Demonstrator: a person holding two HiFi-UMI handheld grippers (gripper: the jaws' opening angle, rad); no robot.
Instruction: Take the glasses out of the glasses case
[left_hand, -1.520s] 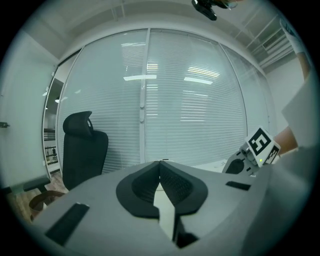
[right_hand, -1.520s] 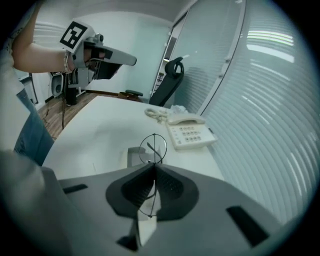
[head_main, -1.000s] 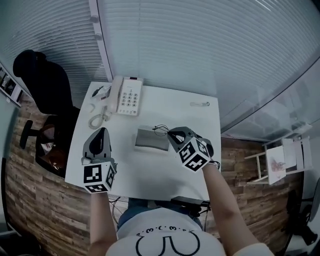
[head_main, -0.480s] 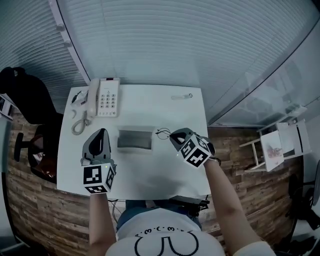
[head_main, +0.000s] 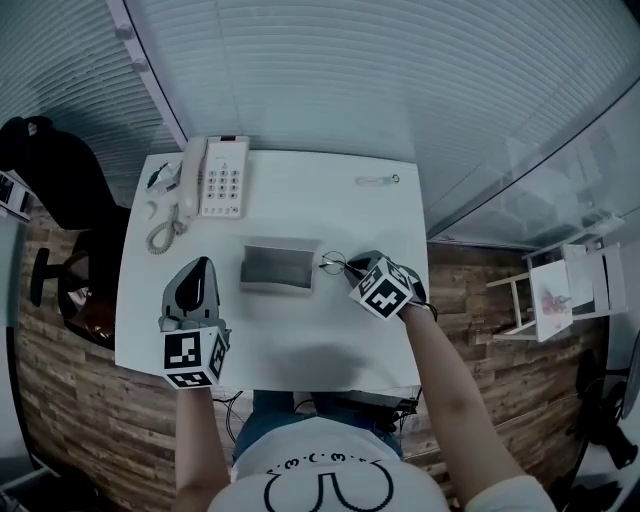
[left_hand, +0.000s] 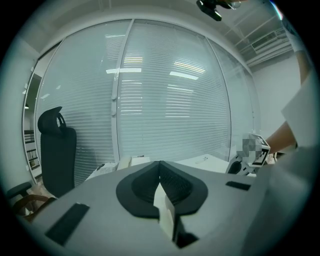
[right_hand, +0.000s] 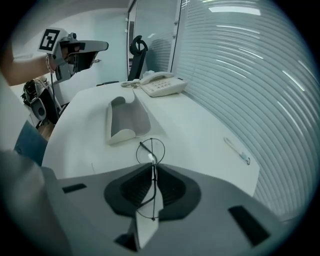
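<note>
The grey glasses case lies open on the white table, its hollow bare. Just right of it my right gripper points steeply down, shut on the thin wire-framed glasses. In the right gripper view the frame runs between the closed jaws, and one round lens sticks out past the tips, just above the tabletop. My left gripper hovers left of the case, jaws shut with nothing in them.
A white desk phone with a coiled cord sits at the table's back left. A small pen-like item lies near the back right edge. A black office chair stands left of the table. Blinds close off the far side.
My right gripper has sunk towards the table with the glasses, ending close beside the case's right end. The left gripper has shifted slightly. The head view has swung.
</note>
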